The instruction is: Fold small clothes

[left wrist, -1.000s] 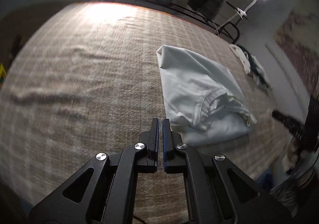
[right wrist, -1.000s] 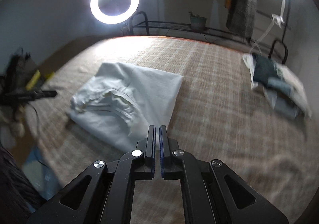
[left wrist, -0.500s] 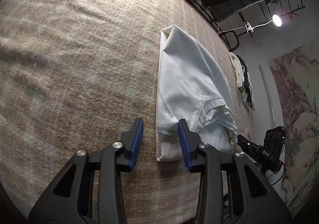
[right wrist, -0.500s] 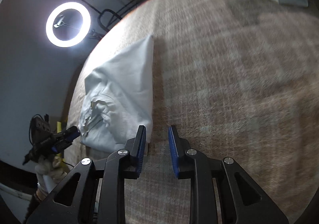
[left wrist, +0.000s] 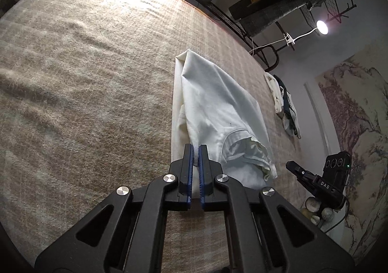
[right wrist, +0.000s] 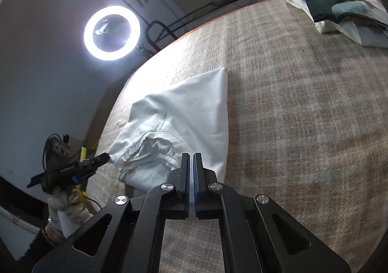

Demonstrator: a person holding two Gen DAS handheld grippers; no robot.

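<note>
A white garment [left wrist: 218, 112], folded into a long shape, lies on the beige plaid blanket [left wrist: 84, 78]. My left gripper [left wrist: 196, 149] is shut on the garment's near left corner, with white cloth showing between the blue pads. In the right wrist view the same garment [right wrist: 184, 117] lies ahead, its elastic waistband bunched at the near left. My right gripper [right wrist: 191, 157] is shut on the garment's near edge, at its right corner. The left gripper [right wrist: 101, 159] also shows there, pinching the left corner. The right gripper [left wrist: 294, 166] shows at the right of the left wrist view.
A pile of folded clothes [right wrist: 339, 3] lies at the far right of the blanket, also seen in the left wrist view [left wrist: 283, 103]. A ring light [right wrist: 112, 32] and a metal bed rail [right wrist: 218, 11] stand beyond the far edge.
Both grippers were open half a second ago, beside the garment's near corners. Both have now shut on the garment's near edge.
</note>
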